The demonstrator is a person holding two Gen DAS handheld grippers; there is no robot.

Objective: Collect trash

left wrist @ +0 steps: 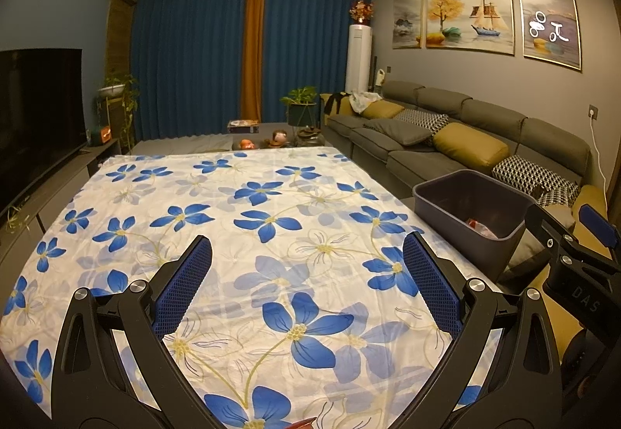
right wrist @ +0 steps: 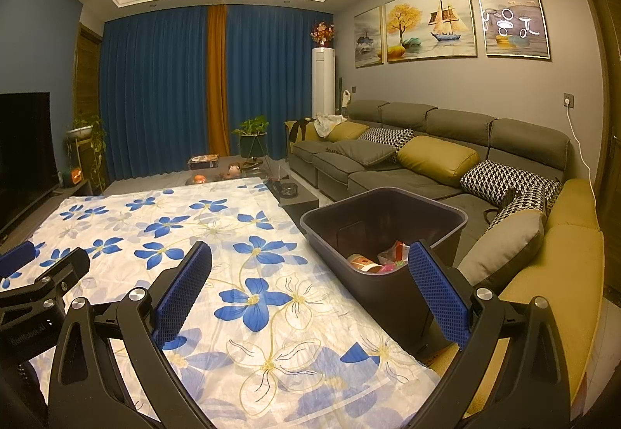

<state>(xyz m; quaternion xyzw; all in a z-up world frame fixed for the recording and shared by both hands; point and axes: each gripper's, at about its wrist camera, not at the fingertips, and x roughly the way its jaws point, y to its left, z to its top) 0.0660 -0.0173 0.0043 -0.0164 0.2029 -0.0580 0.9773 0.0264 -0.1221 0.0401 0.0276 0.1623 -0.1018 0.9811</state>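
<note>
Both claws, left [left wrist: 306, 270] and right [right wrist: 310, 273], hang spread and empty beside the bin [right wrist: 388, 196], its trash [right wrist: 378, 258] apparently collected.

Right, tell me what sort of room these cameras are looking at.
A home living room, most likely. A long grey sofa with cushions lines the wall, a television faces it, and blue curtains cover the far end. A dark bin holds collected trash.

A cloth [right wrist: 202, 235] covers the desk. The bin [right wrist: 384, 223] stands at the desk's right edge, between desk and sofa [right wrist: 427, 141], with trash [right wrist: 372, 260] lying in it, wrappers perhaps. The television [left wrist: 39, 106] is left of the desk; curtains [left wrist: 194, 56] hang behind it.
</note>
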